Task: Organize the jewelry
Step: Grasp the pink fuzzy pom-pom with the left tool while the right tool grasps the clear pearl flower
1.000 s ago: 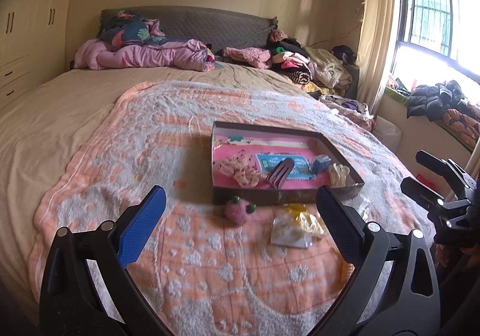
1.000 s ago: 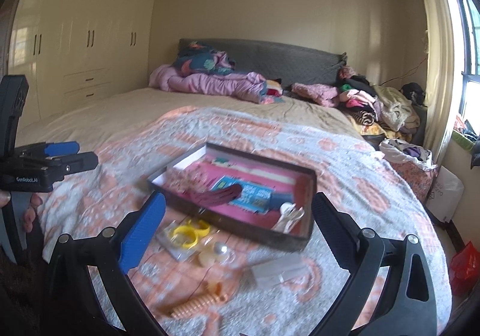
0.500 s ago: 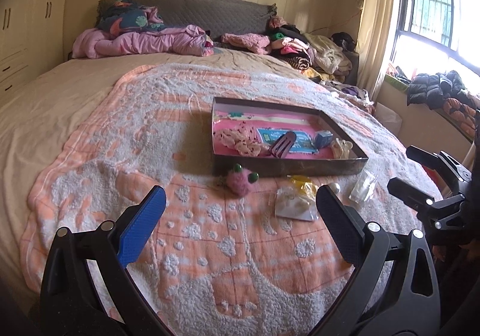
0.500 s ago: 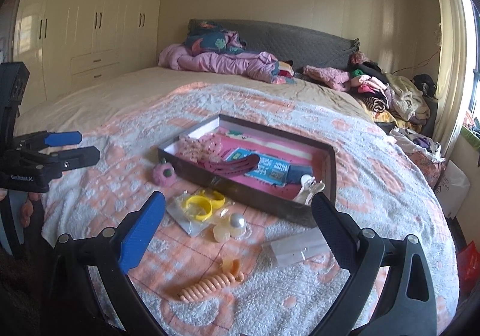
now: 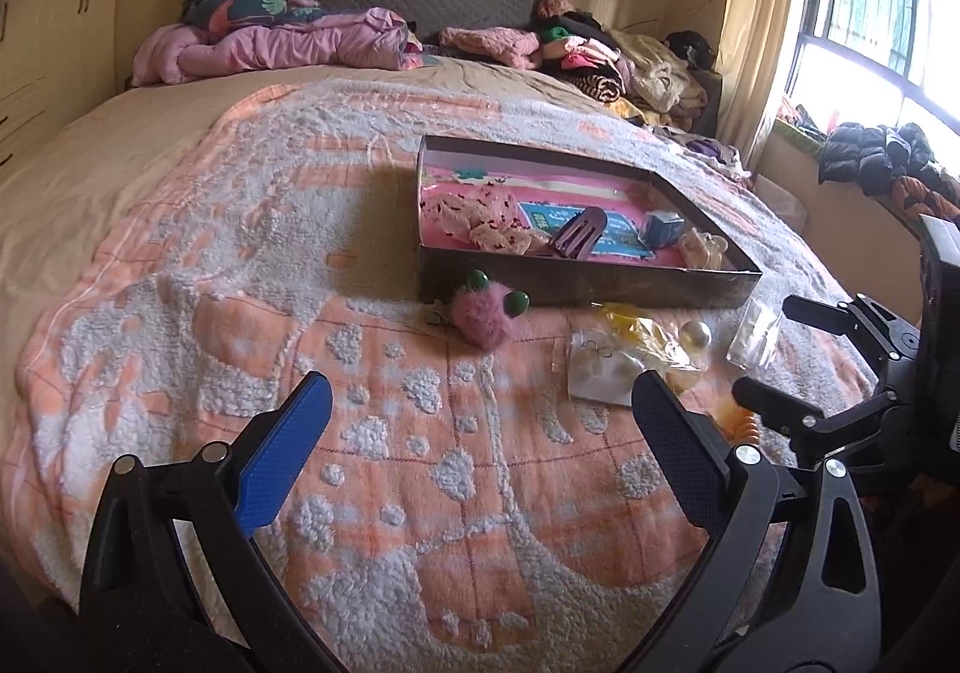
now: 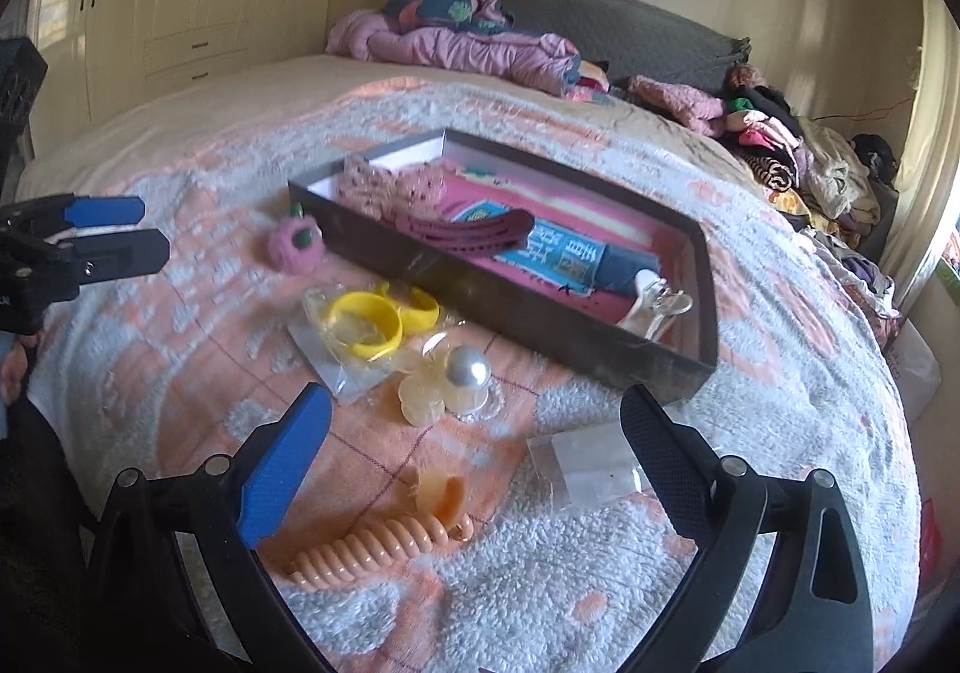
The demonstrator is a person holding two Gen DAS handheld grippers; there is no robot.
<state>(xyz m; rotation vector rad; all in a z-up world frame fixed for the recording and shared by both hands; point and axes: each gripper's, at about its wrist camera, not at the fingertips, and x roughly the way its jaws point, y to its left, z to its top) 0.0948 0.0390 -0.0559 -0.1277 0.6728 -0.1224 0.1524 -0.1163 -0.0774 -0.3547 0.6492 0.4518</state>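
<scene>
Peach spiral clip (image 6: 384,547) lies nearest, outside the tray (image 6: 600,355).
Right gripper (image 6: 474,451) and left gripper (image 5: 480,427) hover spread and empty, probably readying pickups.

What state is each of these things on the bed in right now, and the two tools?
Left tool: open, holding nothing.
Right tool: open, holding nothing.
Tray: lidless, partly filled.
Dark red hair clip: inside tray.
Yellow bangles: bagged, outside tray.
Pearl flower clip: outside tray.
Orange spiral clip: lying on blanket.
Pink fuzzy clip: touching tray's outer wall.
</scene>
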